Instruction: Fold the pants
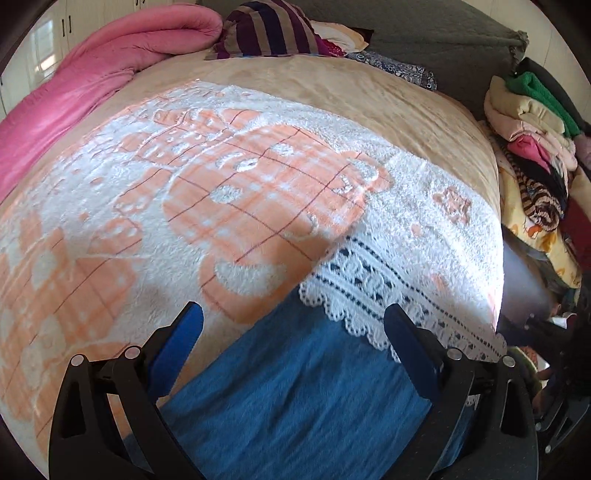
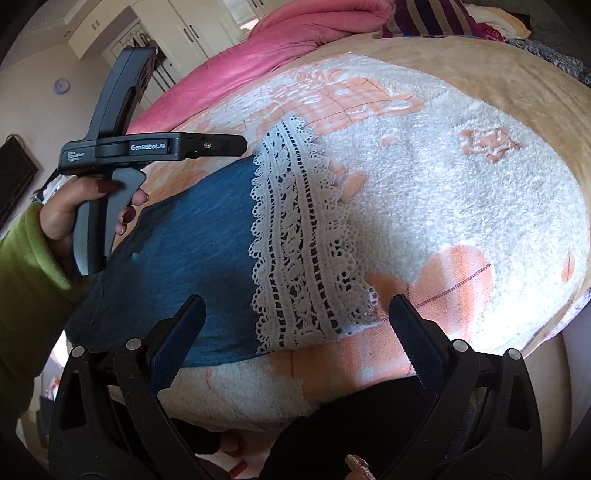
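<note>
The blue denim pants [image 1: 295, 387] with a white lace hem [image 1: 388, 291] lie flat on a white and orange fleece blanket [image 1: 184, 184] on the bed. My left gripper [image 1: 293, 317] is open and empty, hovering over the blue cloth just short of the lace. In the right wrist view the pants [image 2: 184, 258] and lace hem [image 2: 295, 240] lie ahead. My right gripper [image 2: 297, 310] is open and empty above the near end of the lace. The left gripper [image 2: 236, 142] shows there from the side, held above the pants.
A pink quilt [image 1: 92, 74] and striped pillow [image 1: 266, 29] lie at the head of the bed. A pile of folded clothes [image 1: 532, 147] stands off the bed's right side. White wardrobes [image 2: 192, 29] stand beyond the bed.
</note>
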